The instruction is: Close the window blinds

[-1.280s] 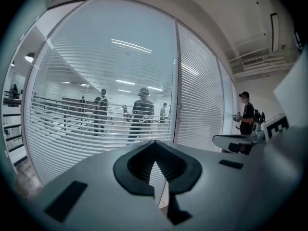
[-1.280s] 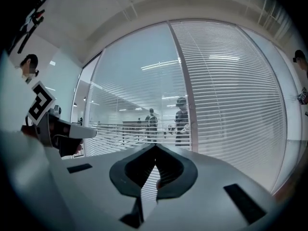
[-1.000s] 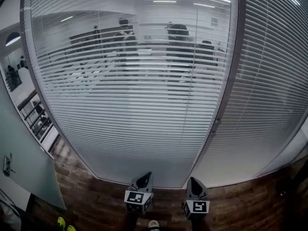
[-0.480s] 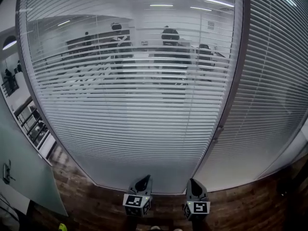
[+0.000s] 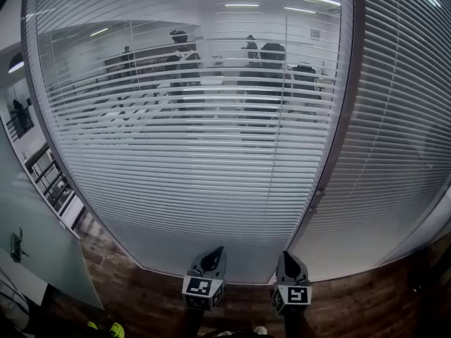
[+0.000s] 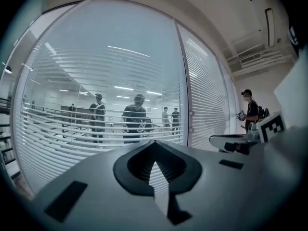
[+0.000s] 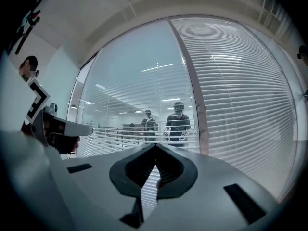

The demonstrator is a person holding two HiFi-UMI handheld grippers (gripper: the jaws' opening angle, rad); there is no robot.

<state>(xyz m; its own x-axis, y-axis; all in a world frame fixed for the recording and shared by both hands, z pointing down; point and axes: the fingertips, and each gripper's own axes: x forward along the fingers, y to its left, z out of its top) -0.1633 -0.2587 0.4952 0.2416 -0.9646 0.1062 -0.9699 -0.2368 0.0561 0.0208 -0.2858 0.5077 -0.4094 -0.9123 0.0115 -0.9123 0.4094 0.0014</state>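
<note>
Looking down, I saw that little had changed. My left claw (image 5: pixel 211 259) and my right claw (image 5: pixel 289 263) had only shifted a tiny bit, and they sat side by side at 6 o'clock. Both claws were pinched shut with nothing in them.

The window blinds (image 5: pixel 190 160) at 12 o'clock had the same gaps between the slats as before, and people showed between them. The blinds on the next pane (image 5: pixel 398 139), at 2 o'clock, looked shut. A small knob (image 5: pixel 318 191) sat on the post (image 5: pixel 343 118) at 1 o'clock, well apart from my claws. I think the job had not really begun.
</note>
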